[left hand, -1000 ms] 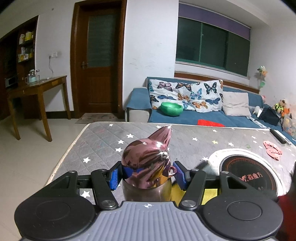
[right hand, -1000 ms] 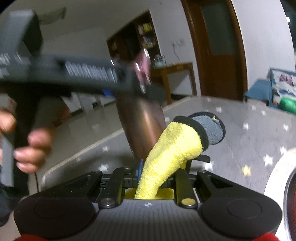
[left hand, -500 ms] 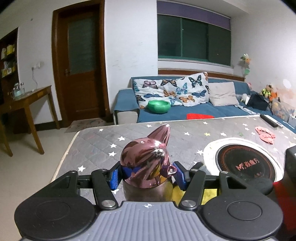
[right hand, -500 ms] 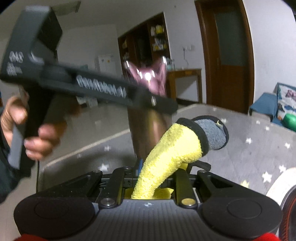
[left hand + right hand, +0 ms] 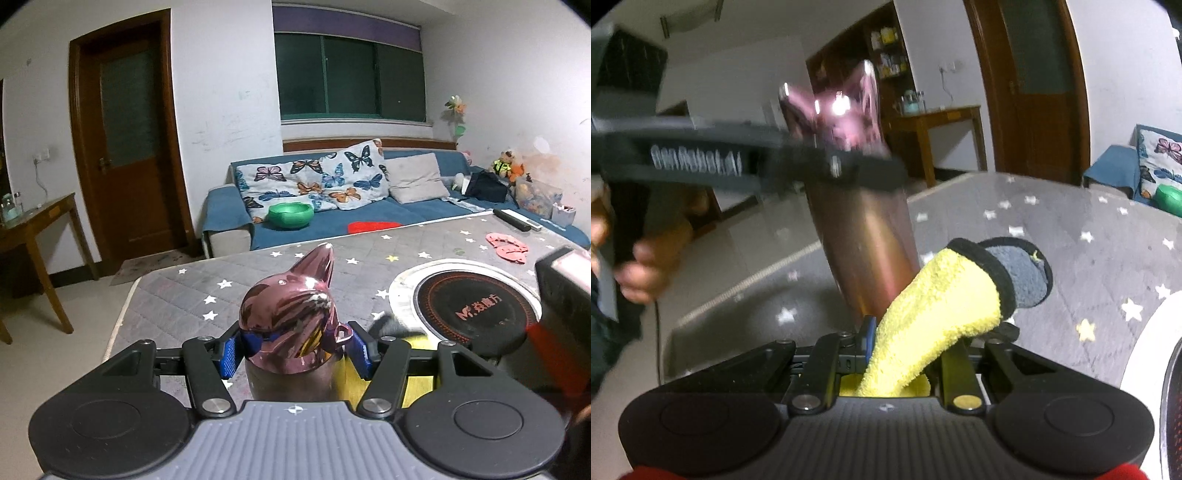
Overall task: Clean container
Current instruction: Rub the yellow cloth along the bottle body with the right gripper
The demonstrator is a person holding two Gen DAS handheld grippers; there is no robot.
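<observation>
Left wrist view: left gripper [image 5: 294,349] clamps the pink container [image 5: 290,325] at its neck.

Dim indoor light, fisheye-bowed edges, motion blur and glare on the container [image 5: 846,110].

Both claws: black linkage arms with silver screws, blue pads, ribbed grey housing [image 5: 295,439] (white lettering along the left claw [image 5: 698,162]); red sleeve [image 5: 646,474] below the right claw's housing.

My left gripper [image 5: 293,350] clamps its blue-padded fingers [image 5: 228,357] on the bottle; my right gripper [image 5: 905,350] pinches a cloth, angled slightly downward
</observation>
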